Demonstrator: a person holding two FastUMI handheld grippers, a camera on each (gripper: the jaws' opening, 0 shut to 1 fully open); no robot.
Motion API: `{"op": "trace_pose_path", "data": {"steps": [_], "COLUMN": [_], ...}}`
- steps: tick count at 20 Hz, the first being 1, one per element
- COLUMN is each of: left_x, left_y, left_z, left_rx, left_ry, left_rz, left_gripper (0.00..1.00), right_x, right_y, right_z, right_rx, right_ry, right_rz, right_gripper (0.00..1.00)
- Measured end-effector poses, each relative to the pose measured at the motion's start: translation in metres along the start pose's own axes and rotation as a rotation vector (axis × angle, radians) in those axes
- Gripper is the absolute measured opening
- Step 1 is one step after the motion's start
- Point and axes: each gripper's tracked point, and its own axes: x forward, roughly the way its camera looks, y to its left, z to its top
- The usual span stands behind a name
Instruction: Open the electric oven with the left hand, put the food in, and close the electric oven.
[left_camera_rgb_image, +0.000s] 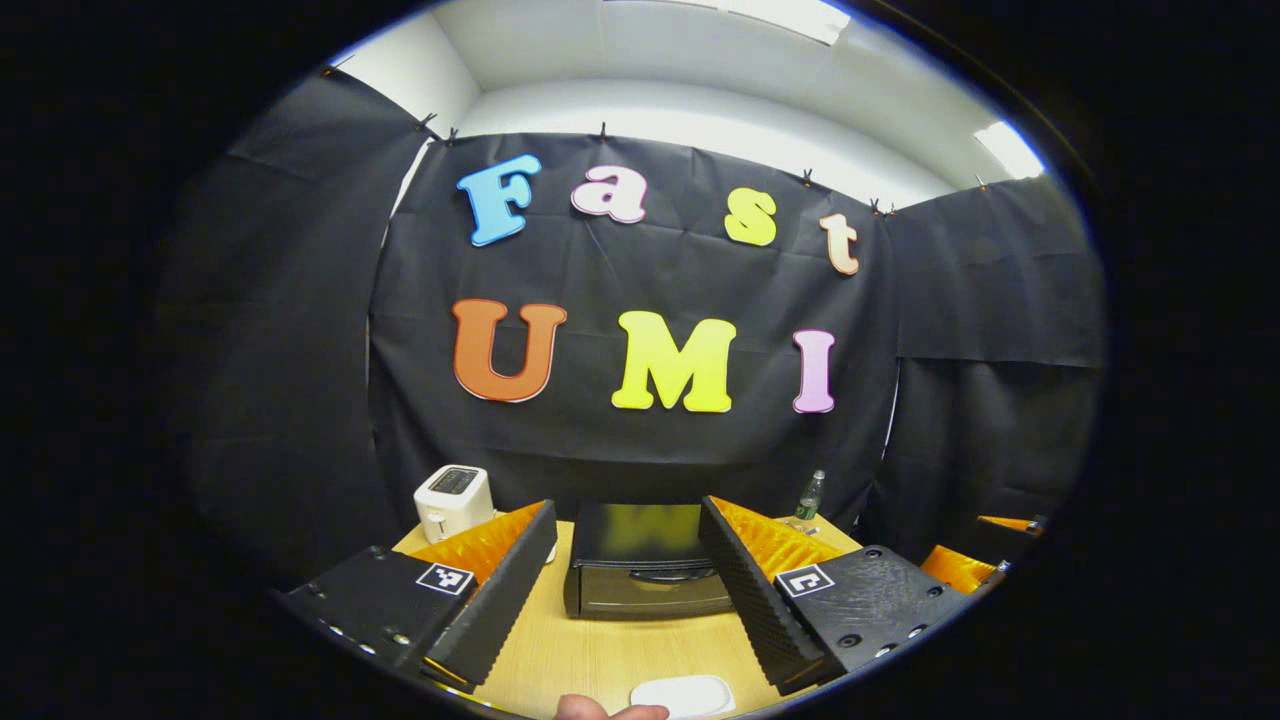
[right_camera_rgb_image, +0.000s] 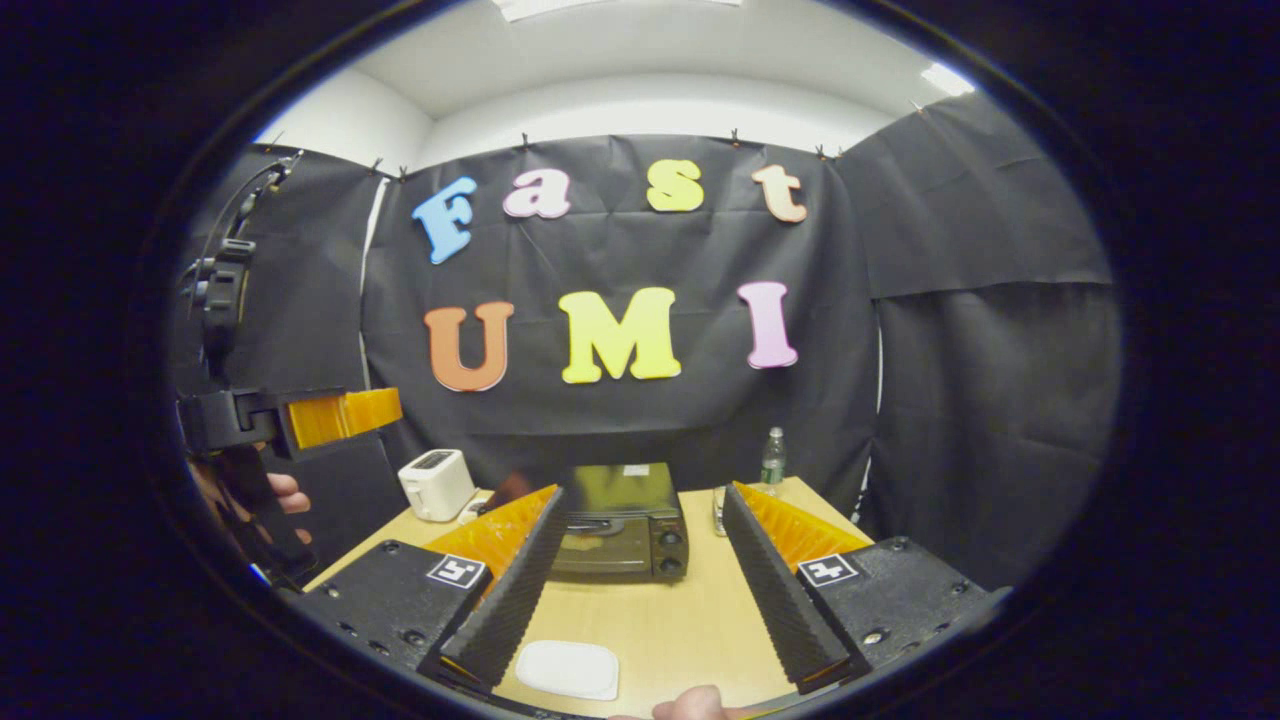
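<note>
Oven, small black box-shaped electric countertop unit (left_camera_rgb_image: 640, 572), sits far centre on light wooden table (left_camera_rgb_image: 600, 660), door shut. Opening step not begun. Left gripper (left_camera_rgb_image: 628, 580) jaws spread wide, empty, facing door handle. Right gripper (right_camera_rgb_image: 635, 585) likewise spread, empty. White flat oval plate (right_camera_rgb_image: 568, 668) near edge; food on it cannot tell. Next: left gripper advances, pinches handle, pulls door down.

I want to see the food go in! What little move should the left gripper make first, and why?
Probably move the left gripper forward and down toward the electric oven door handle. The door looks shut, the gripper is open, holds nothing and is short of the oven.
</note>
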Motion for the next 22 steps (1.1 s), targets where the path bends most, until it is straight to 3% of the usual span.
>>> {"op": "trace_pose_path", "data": {"steps": [4,11,22], "left_x": [-0.056,-0.126,-0.171], "left_y": [0.026,0.042,0.026], "left_z": [0.002,-0.016,-0.02], "left_rx": [0.003,-0.049,-0.015], "left_ry": [-0.015,0.002,0.002], "left_rz": [0.031,0.05,0.041], "left_gripper": [0.94,0.94,0.94], "right_x": [-0.027,-0.069,-0.097], "right_y": [0.032,0.061,0.062], "right_z": [0.011,0.001,0.011], "right_rx": [-0.017,-0.048,-0.023], "right_ry": [-0.045,-0.005,-0.035], "right_rz": [0.054,0.083,0.128], "right_gripper": [0.97,0.99,0.99]}}
